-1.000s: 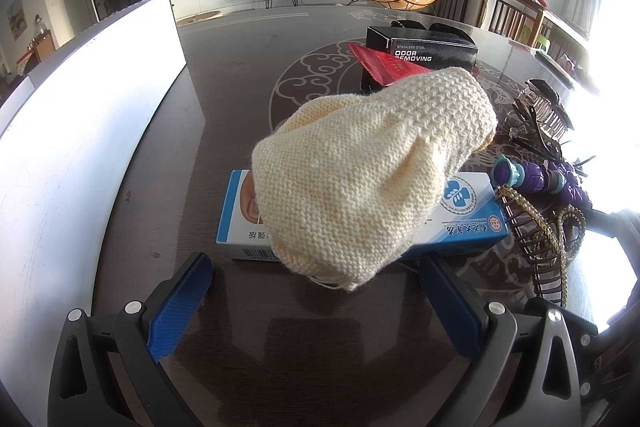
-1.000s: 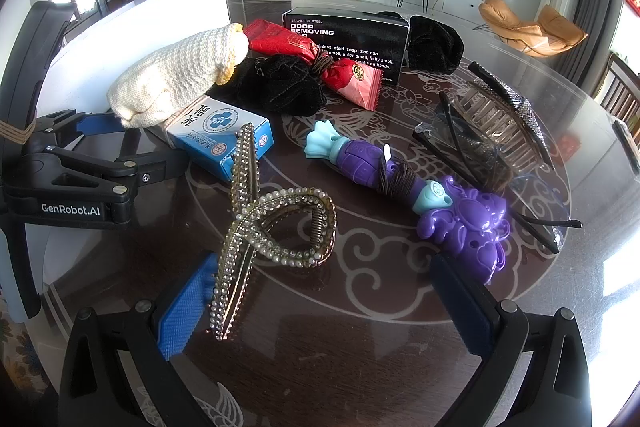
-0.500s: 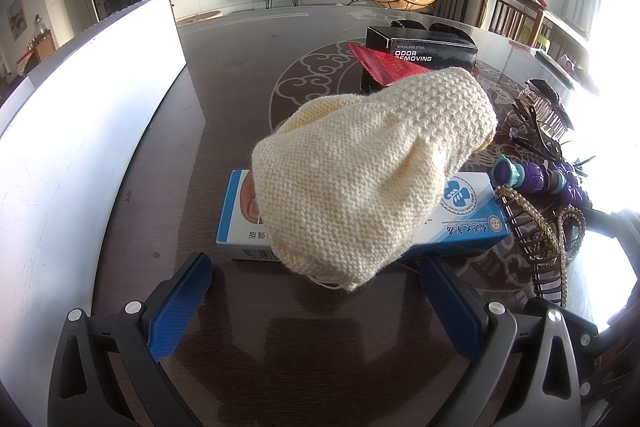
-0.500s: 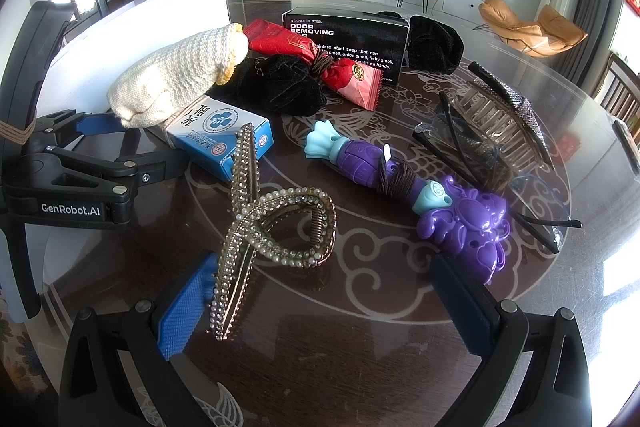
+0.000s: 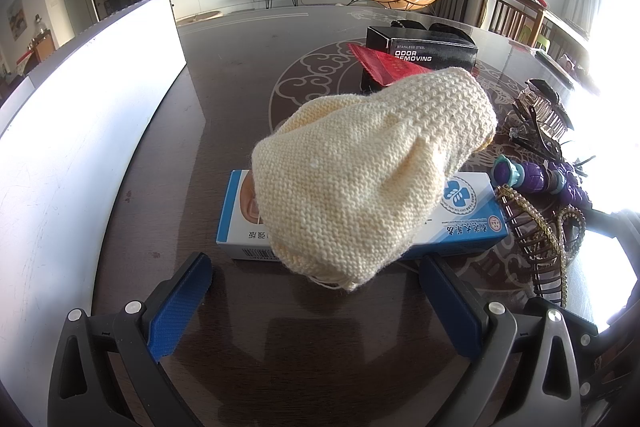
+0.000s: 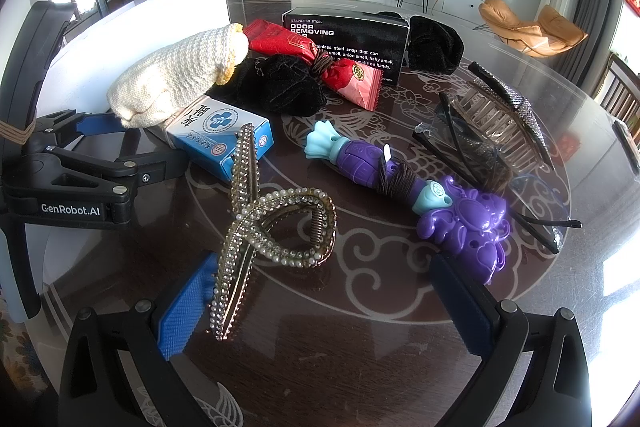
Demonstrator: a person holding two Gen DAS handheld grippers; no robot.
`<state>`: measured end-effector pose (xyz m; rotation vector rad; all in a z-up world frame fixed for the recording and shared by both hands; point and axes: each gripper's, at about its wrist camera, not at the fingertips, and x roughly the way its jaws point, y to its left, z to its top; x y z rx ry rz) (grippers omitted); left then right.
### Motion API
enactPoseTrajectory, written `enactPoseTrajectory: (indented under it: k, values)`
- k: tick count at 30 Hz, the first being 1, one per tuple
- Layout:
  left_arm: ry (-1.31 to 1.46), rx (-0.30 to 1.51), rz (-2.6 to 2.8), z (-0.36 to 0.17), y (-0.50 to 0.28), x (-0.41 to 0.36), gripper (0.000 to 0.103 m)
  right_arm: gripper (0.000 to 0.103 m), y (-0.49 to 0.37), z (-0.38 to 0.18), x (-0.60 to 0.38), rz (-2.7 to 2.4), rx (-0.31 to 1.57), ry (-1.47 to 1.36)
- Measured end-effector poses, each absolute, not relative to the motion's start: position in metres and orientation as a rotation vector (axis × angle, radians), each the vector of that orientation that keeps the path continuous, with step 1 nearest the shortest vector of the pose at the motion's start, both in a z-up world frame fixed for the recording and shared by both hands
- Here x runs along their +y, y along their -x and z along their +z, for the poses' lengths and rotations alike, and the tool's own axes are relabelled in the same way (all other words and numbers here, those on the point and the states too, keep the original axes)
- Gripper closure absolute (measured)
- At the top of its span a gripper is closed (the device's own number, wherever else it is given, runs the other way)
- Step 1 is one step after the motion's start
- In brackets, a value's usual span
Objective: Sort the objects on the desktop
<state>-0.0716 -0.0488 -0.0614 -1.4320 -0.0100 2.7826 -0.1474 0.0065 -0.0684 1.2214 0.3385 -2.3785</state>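
Boxes sit closed among clutter on the dark surface [image 6: 360, 339]: a blue carton [image 5: 460, 215] under a cream knitted pouch [image 5: 372, 171], and a black soap box [image 6: 348, 35] behind red packets [image 6: 344, 71]. Left tongs [image 5: 316, 291] gape wide before the pouch, empty. Right tongs [image 6: 320, 291] gape wide too, a pearl hair claw [image 6: 272, 219] lying between them, a purple toy [image 6: 440, 199] beside.

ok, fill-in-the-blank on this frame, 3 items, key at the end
1. The cream knitted item lies on top of the ____ box.
2. Both tools, left and right, have jaws that are ____.
3. The black box reads "ODOR ____".

Missing words: blue; open; REMOVING
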Motion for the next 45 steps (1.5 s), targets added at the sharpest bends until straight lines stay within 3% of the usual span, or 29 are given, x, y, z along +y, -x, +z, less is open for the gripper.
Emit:
enactPoseTrajectory:
  k: [45]
  values:
    - [1.432, -0.01, 2.782, -0.062, 0.071, -0.048, 0.0, 0.0, 0.154, -0.06, 0.003, -2.358, 0.348, -1.279]
